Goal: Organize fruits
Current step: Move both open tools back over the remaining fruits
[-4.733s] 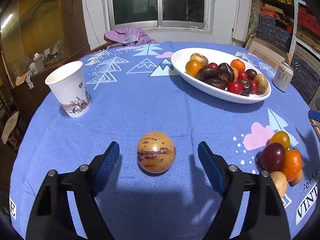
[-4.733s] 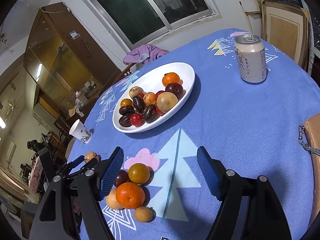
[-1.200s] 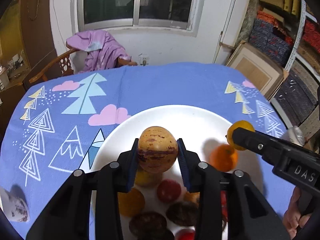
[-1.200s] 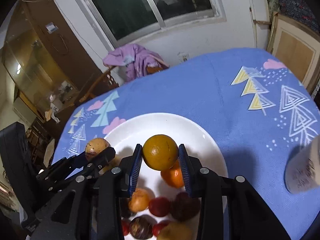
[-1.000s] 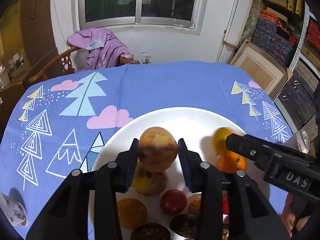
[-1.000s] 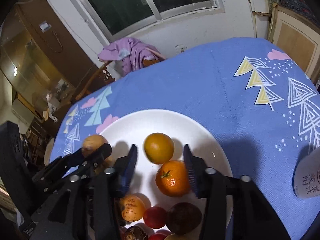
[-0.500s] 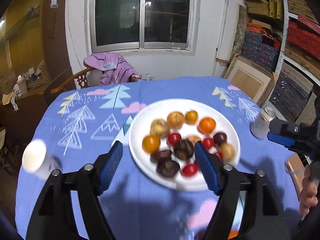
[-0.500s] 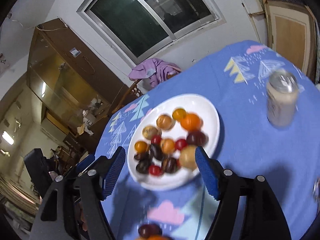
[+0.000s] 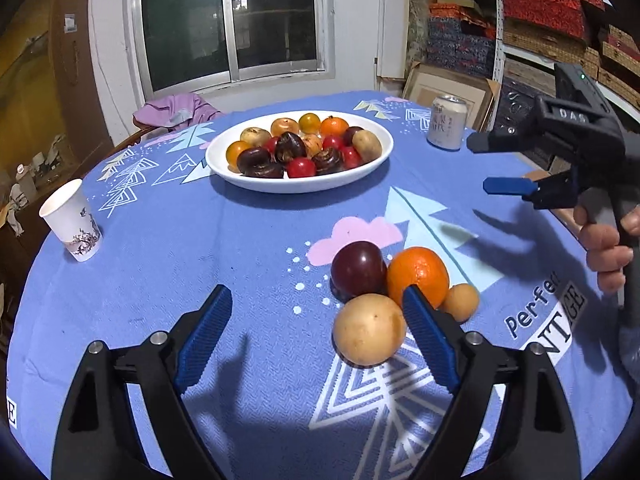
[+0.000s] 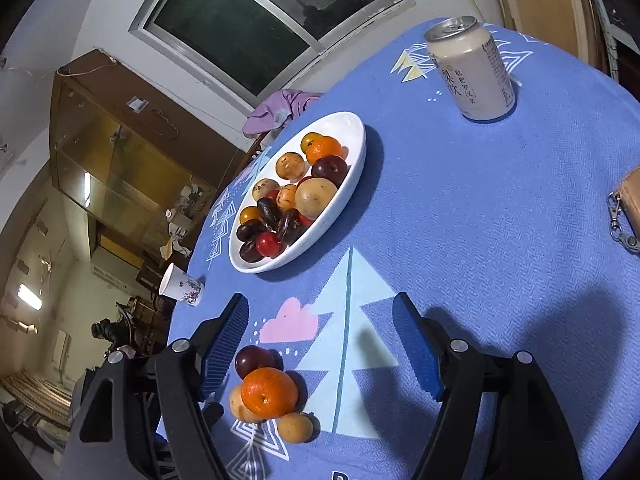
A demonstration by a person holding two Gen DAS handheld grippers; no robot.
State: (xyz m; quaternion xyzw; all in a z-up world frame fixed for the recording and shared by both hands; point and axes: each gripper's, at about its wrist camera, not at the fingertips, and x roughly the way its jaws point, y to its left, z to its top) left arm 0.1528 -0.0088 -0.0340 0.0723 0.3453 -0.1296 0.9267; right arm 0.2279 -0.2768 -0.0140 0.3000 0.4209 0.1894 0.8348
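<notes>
A white bowl [image 9: 304,189] full of mixed fruits stands at the far middle of the blue-clothed table. A small pile lies near me: a tan round fruit [image 9: 369,330], a dark plum [image 9: 359,268], an orange [image 9: 418,276] and a small tan fruit [image 9: 460,302]. My left gripper [image 9: 316,320] hovers just left of the pile with its jaws opening. The tan fruit sits by its right finger, unpressed. My right gripper [image 10: 320,320] is also opening, with nothing between its pads. The plum [image 10: 254,361] and orange [image 10: 270,392] lie by its left finger. In the left wrist view the right gripper [image 9: 484,166] is at the right.
A paper cup [image 9: 72,220] stands at the table's left edge. A drink can [image 9: 447,127] is right of the bowl [image 10: 358,160]. A tan pouch with a clasp [image 10: 630,200] lies at the right edge. A hand [image 9: 604,248] holds the right gripper's handle.
Both grippers let their fruits go into the bowl, opened wide and pulled back across the table to the near pile.
</notes>
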